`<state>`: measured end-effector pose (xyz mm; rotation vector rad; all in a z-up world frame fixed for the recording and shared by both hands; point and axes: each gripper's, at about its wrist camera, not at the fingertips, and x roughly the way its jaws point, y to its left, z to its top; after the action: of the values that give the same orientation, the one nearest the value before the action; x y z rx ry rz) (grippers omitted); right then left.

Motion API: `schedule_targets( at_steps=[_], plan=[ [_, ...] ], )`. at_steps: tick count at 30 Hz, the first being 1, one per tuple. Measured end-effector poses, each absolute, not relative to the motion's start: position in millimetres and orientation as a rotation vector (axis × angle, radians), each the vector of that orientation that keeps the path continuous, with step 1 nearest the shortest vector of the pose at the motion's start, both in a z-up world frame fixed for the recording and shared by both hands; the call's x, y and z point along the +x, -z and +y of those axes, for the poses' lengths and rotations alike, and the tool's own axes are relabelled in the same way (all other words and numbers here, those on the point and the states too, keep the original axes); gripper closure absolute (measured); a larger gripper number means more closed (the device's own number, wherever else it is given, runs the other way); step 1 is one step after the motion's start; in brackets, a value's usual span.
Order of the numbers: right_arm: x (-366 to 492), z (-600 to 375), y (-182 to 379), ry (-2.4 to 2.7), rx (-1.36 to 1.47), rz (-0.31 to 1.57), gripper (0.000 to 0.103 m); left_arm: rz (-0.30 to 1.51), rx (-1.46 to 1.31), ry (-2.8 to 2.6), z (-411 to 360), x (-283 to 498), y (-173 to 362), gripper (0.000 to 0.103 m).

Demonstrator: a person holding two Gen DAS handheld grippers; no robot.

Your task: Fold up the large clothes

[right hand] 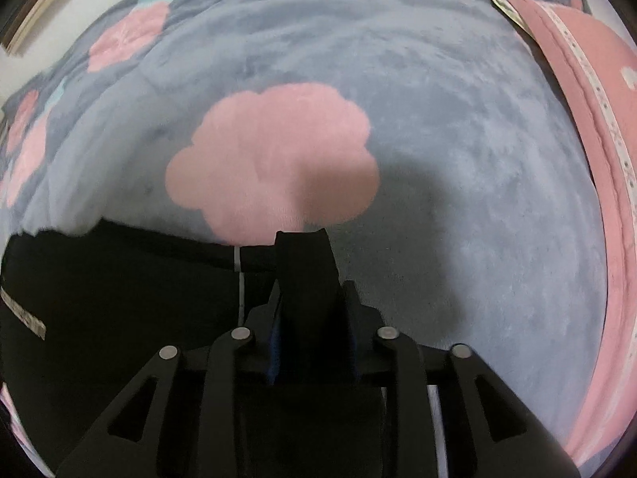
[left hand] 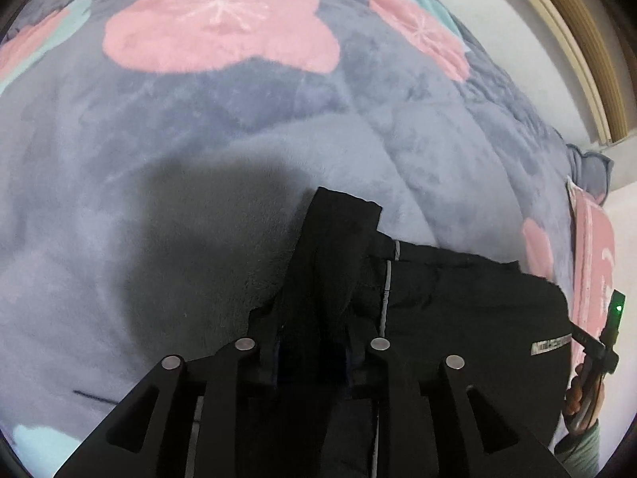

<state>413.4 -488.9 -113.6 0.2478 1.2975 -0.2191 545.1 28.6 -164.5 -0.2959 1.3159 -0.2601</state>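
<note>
Black garment [left hand: 458, 306] spread on grey floral blanket [left hand: 199, 159]; left gripper [left hand: 314, 342] jaws clamped on bunched edge, right gripper [right hand: 308, 310] jaws clamped on another fold, cloth sticking up between fingers

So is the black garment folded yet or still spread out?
Cannot tell fully. The black garment hangs stretched between the left gripper and right gripper, each shut on a bunched corner above the blanket.

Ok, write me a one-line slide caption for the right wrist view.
Right gripper shut on a bunched edge of the black garment, held above a grey fleece blanket with pink flowers.
</note>
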Motion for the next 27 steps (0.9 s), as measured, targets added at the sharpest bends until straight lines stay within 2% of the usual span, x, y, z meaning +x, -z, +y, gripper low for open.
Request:
schedule_targets(
  at_steps=[2, 3, 4, 6, 11, 13, 15, 22, 27],
  plan=[
    [404, -492, 94, 0.214, 0.274, 1.266, 0.068, 1.297, -0.287, 0.253, 37, 538, 147, 0.073],
    [394, -493, 78, 0.209, 0.283, 1.235, 0.063, 1.275, -0.282, 0.239, 42, 532, 136, 0.065],
    [388, -493, 68, 0.205, 0.285, 1.213, 0.052, 1.246, -0.279, 0.226, 48, 524, 124, 0.06],
    [362, -485, 36, 0.186, 0.283, 1.143, 0.04, 1.189, -0.28, 0.225, 58, 509, 98, 0.059],
    [320, -433, -3, 0.063, 0.262, 1.107, 0.039, 1.083, -0.223, 0.246, 54, 452, 46, 0.058],
    [309, -401, -2, 0.014, 0.24, 1.136, 0.039, 1.066, -0.201, 0.29, 40, 422, 37, 0.048],
    [296, -367, 5, -0.017, 0.176, 1.167, 0.039, 1.062, -0.206, 0.356, 19, 400, 36, 0.047],
    [289, -319, 45, -0.007, 0.141, 1.225, 0.039, 1.129, -0.164, 0.463, -64, 360, 78, 0.047],
    [300, -315, 79, 0.018, 0.136, 1.266, 0.039, 1.198, -0.131, 0.397, -83, 361, 122, 0.047]
  ],
)
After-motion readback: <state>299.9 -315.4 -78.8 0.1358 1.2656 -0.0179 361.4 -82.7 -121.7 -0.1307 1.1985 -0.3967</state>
